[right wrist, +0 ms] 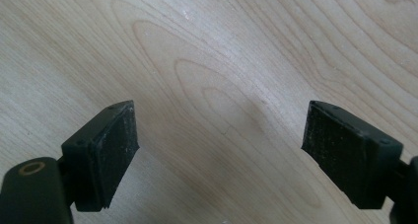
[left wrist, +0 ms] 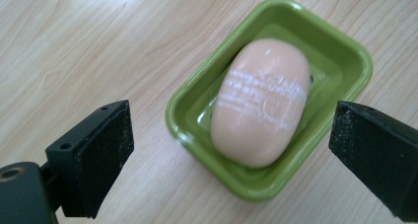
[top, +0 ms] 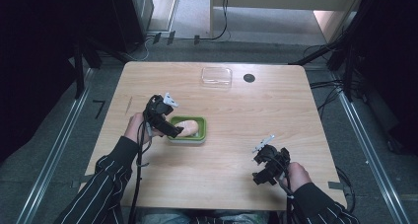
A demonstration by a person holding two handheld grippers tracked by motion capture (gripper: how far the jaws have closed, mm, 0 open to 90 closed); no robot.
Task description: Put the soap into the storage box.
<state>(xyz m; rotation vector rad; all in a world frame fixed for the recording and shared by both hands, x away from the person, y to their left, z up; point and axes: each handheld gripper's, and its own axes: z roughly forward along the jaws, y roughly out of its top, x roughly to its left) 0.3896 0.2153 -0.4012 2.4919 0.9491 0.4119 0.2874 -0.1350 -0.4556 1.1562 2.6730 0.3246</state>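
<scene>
Both tools (left wrist: 231, 150) (right wrist: 219, 155) agape, holding nothing.

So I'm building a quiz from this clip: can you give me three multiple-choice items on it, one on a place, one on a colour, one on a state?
1. Where does the bar of soap lie?
A. in the soap dish
B. on the bare table
C. in the clear lid

2. What colour is the soap dish?
A. blue
B. green
C. white

3. How does the left tool stand?
A. shut on the soap
B. shut on the dish rim
C. open, gripping nothing

Answers:
1 A, the left gripper view shows the pinkish bar resting inside the dish.
2 B, its rim and walls are green in both the high view and the left gripper view.
3 C, both pads stand wide apart, either side of the dish.
</scene>
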